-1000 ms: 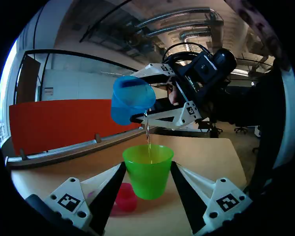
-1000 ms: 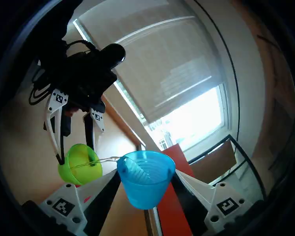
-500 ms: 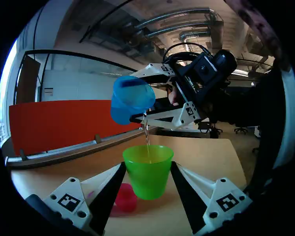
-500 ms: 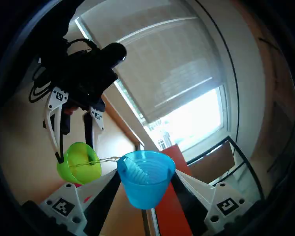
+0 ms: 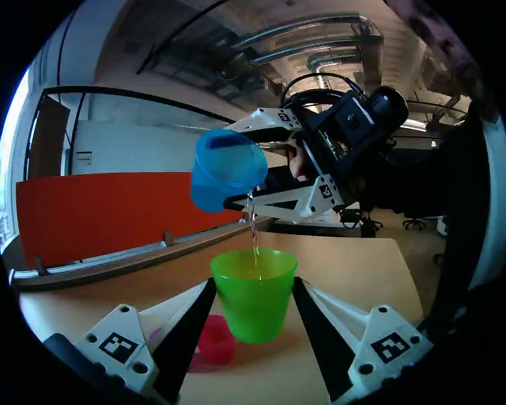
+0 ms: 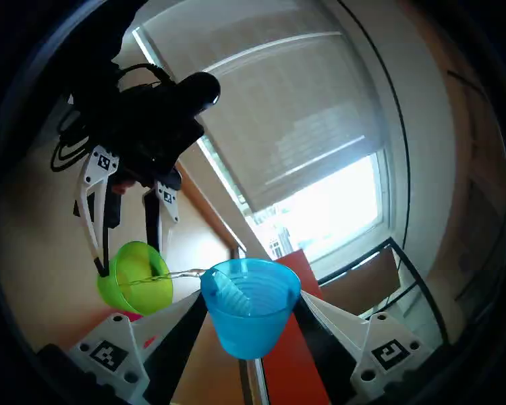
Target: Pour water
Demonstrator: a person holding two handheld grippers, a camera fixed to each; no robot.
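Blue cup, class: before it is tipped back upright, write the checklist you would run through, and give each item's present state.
1. Right tongs press both sides of the blue cup: ok.
2. Left tongs press both sides of the green cup, which is upright: ok.
3. Water stream falls inside the green cup's rim: ok.
4. Water level in the green cup: cannot tell.
5. Water left in the blue cup: cannot tell.
6. Pink thing on the table lies beside the green cup, out of the stream: ok.
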